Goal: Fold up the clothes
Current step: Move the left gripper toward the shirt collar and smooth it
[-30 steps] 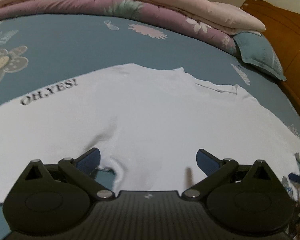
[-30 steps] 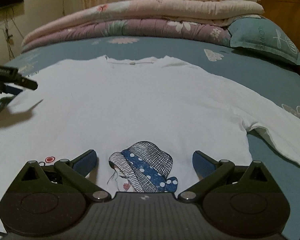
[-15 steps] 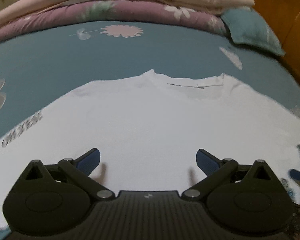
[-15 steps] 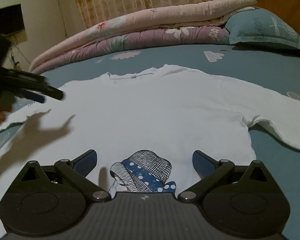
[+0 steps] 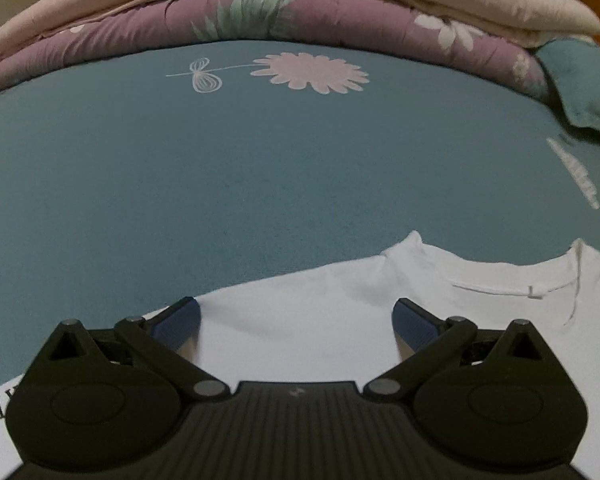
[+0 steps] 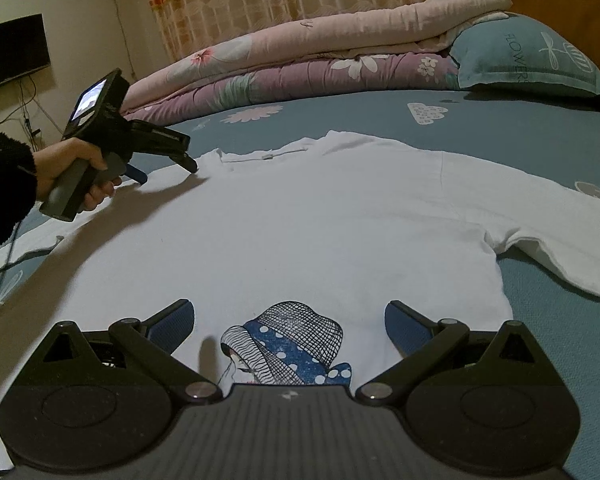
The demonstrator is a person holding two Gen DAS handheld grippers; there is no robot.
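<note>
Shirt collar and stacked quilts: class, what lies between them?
In the left wrist view, only bare blue bedsheet, printed with a pink daisy, lies between the white shirt's collar and the stacked quilts.

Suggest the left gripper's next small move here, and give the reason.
Probably lower the left gripper and shut it on the shirt's shoulder edge beside the collar. Its jaws stand open over that edge, the shirt lies flat and unfolded, and the right gripper hangs open near the hem.
</note>
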